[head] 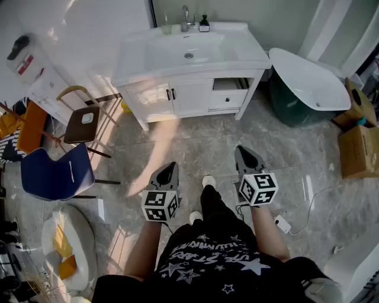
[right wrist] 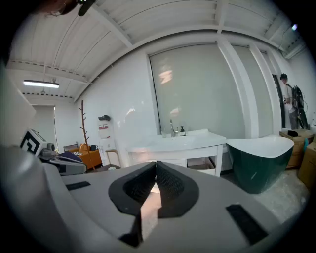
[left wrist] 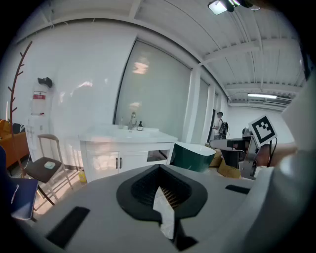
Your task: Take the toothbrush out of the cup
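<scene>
The white vanity (head: 177, 89) fills the upper middle of the head view, well apart from you across the floor, so the step in hand looks like the approach. Walk up square to its front until the back ledge is in easy reach.

Your left gripper (head: 172, 165) and right gripper (head: 242, 150) sit side by side at lower middle, each with its fingers pressed together on nothing. Open one only once you are close.

The cup (head: 167, 26) stands at the top of the frame, just left of the faucet (head: 185, 16). The toothbrush is too small to make out, but it is presumably in that cup. Steady the cup, pinch the handle, and lift straight up.
</scene>
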Demonstrator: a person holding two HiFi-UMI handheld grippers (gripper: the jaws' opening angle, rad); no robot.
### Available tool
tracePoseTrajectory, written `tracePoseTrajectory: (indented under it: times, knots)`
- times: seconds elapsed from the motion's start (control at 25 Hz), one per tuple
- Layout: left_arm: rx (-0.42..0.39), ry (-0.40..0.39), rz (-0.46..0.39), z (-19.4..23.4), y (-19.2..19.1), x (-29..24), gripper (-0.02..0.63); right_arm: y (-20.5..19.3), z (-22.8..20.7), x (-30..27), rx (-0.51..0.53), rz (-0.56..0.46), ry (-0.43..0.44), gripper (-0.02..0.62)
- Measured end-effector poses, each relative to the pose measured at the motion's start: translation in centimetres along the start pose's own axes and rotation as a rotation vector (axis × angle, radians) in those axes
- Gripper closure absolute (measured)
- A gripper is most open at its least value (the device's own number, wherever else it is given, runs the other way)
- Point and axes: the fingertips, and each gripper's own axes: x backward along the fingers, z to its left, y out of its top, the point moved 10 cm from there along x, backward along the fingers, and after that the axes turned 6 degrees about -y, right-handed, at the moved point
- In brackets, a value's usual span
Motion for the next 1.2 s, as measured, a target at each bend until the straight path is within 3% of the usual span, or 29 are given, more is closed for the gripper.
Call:
tracePoseTrajectory:
  times: [0.6, 0.92, 1.0, 1.2]
  knots:
    - [0.039, 0.019, -0.021, 2.6, 0.5, 0.8, 0.591, 1.0, 1.6, -2.5, 0.005, -0.005, 0.013, 0.581]
    - [0.015, 0.025, -0.037, 4.5, 3.0, -2.8, 0.591, 3.1, 0.3, -7.5, -0.042, -0.009, 0.064, 0.576]
    - [0.013, 0.038, -0.038, 5.3, 3.7, -4.2, 0.591, 3.6, -0.3, -9.7, -0.049, -0.002, 0.082, 0.476]
    - [0.024, 0.086, -0.042, 7.5, 6.1, -7.7, 0.591, 5.6, -1.7, -15.7, -0.054, 0.018, 0.13, 0.362]
